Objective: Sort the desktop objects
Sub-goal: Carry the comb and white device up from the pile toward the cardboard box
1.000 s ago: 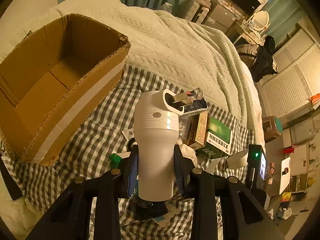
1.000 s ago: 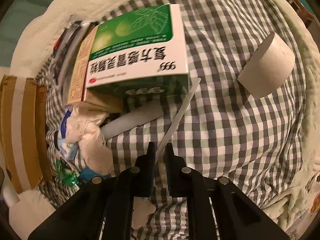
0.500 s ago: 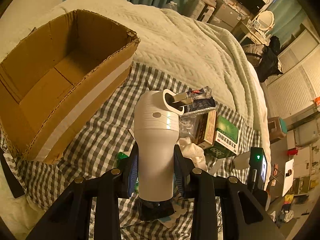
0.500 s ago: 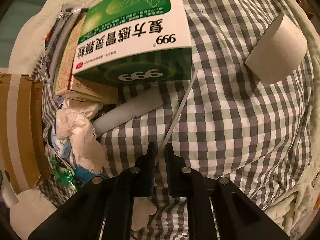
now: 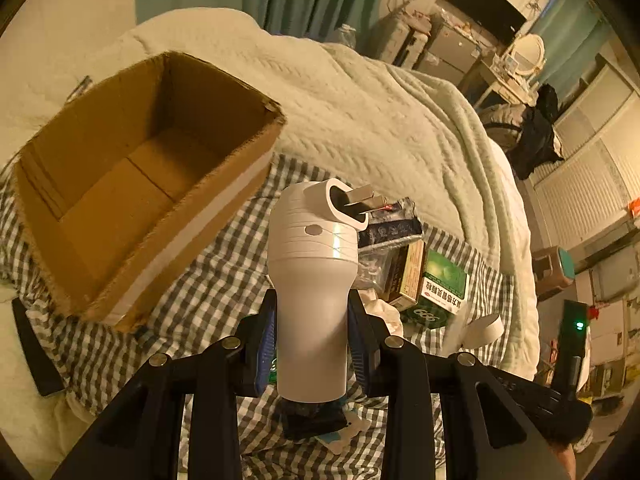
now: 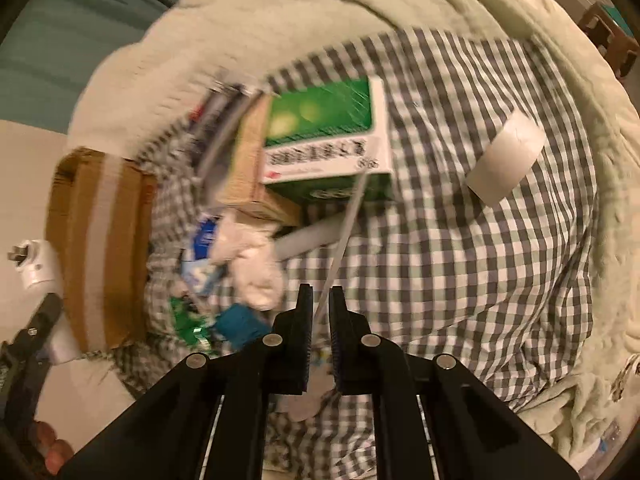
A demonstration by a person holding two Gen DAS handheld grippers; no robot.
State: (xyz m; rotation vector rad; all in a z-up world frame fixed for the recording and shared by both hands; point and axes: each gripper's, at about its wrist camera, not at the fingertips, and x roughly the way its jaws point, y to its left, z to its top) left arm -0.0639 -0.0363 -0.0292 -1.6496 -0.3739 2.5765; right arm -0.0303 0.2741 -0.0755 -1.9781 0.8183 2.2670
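My left gripper [image 5: 312, 324] is shut on a white plastic bottle-shaped device [image 5: 312, 280] with a metal-pronged top, held above the checked cloth [image 5: 208, 280]. An open, empty cardboard box [image 5: 132, 184] lies up and to the left of it. My right gripper [image 6: 320, 304] is shut on a thin white strip [image 6: 344, 232] that reaches up toward a green and white medicine box [image 6: 324, 140]. The cardboard box [image 6: 100, 240] and the white device [image 6: 32, 264] show at the left of the right wrist view, which is blurred.
On the cloth lie a brown carton [image 6: 248, 164], crumpled white tissue [image 6: 252, 268], a grey tube [image 6: 308, 236], blue and green wrappers [image 6: 192, 320] and a tape roll [image 6: 504, 160]. A pale knitted blanket [image 5: 380, 112] covers the bed; furniture stands behind.
The left gripper has lifted the white device higher and tilted toward the cardboard box. The right gripper has pulled back and up with the strip; the medicine box now looks smaller and farther.
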